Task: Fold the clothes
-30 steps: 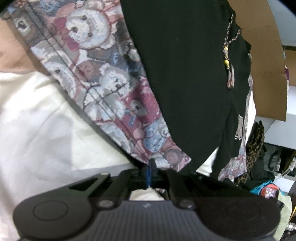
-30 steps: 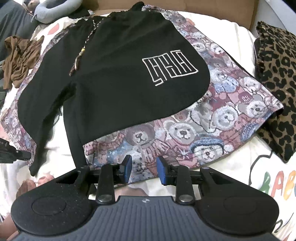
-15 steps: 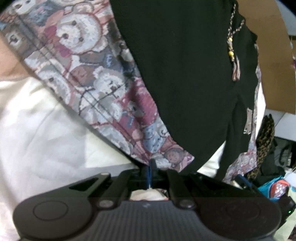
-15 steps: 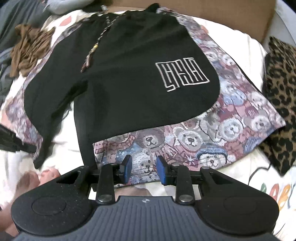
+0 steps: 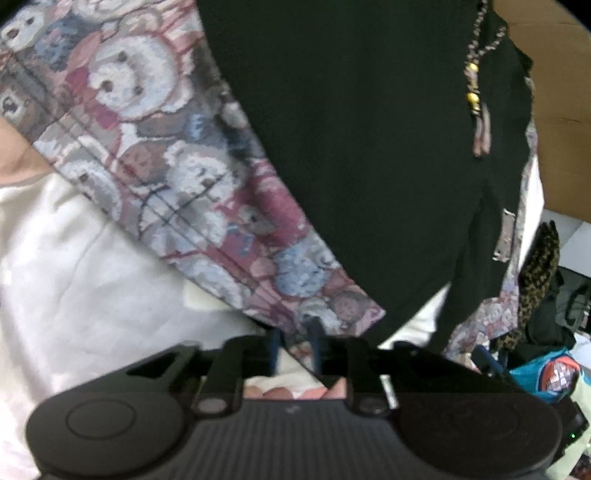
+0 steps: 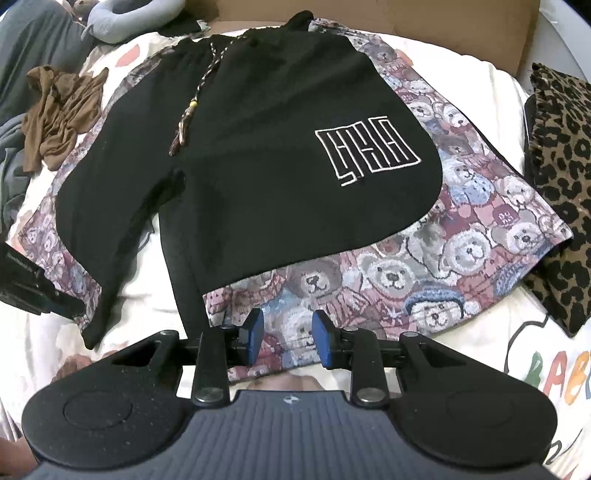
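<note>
Black shorts [image 6: 258, 147] with teddy-bear side panels [image 6: 461, 251] lie flat on a white bed sheet [image 6: 480, 343], with the waist and braided drawstring [image 6: 192, 107] at the far end. My right gripper [image 6: 288, 338] hovers open over the hem of the right leg without pinching the bear fabric beneath it. In the left wrist view my left gripper [image 5: 295, 336] is at the hem corner of the other leg's bear panel [image 5: 207, 206]. Its jaws are opening, and the fabric edge lies loose between them.
A leopard-print cloth [image 6: 557, 184] lies along the right of the shorts. A crumpled brown garment [image 6: 59, 110] sits at the far left, with grey bedding [image 6: 37, 55] behind it. A cardboard panel [image 6: 406, 22] stands past the waistband.
My left gripper, shut on the hem corner before, has parted its jaws and let the fabric go. My right gripper stays open over the other hem.
</note>
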`<state>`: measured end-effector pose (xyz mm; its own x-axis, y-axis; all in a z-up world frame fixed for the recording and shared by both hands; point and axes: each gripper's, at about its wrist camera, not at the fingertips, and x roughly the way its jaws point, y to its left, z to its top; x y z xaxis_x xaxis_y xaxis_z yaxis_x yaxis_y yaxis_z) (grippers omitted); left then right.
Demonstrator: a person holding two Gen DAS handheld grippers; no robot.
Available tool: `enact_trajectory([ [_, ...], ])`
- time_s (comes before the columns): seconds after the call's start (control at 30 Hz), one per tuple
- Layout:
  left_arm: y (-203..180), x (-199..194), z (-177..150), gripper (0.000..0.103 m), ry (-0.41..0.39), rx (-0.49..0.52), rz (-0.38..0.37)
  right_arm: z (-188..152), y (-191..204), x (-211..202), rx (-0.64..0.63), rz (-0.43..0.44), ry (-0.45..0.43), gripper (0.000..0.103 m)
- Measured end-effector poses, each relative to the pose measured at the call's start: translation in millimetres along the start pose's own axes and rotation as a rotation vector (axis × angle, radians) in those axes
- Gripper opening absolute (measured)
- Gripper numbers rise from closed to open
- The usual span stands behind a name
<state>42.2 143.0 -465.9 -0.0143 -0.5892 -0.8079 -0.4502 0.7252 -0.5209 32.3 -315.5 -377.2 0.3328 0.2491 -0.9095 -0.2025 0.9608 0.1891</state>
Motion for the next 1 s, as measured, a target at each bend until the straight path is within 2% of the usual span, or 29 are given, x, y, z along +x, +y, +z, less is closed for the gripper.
enact_trajectory([
  [0.07, -3, -5, -1, 0.051, 0.003, 0.023, 0.004, -1, -1, -2, 0.000, -0.004, -0.003, 0.036],
  [0.1, -3, -8, -2, 0.052, 0.003, 0.029, 0.006, -1, -1, -2, 0.002, -0.005, -0.004, 0.036],
  [0.33, 14, -42, -4, 0.052, -0.014, 0.024, -0.047, -2, -5, -1, 0.018, -0.010, -0.001, 0.036],
  [0.47, 23, -73, 9, 0.052, -0.088, 0.066, -0.050, -2, -4, 1, 0.013, -0.014, 0.011, 0.036],
  [0.6, 43, -110, 26, 0.052, -0.150, 0.083, -0.019, -4, -2, 1, 0.013, 0.007, 0.020, 0.036],
  [1.0, 74, -144, 70, 0.055, -0.301, 0.071, 0.116, -12, 0, 8, 0.004, -0.007, 0.063, 0.036],
])
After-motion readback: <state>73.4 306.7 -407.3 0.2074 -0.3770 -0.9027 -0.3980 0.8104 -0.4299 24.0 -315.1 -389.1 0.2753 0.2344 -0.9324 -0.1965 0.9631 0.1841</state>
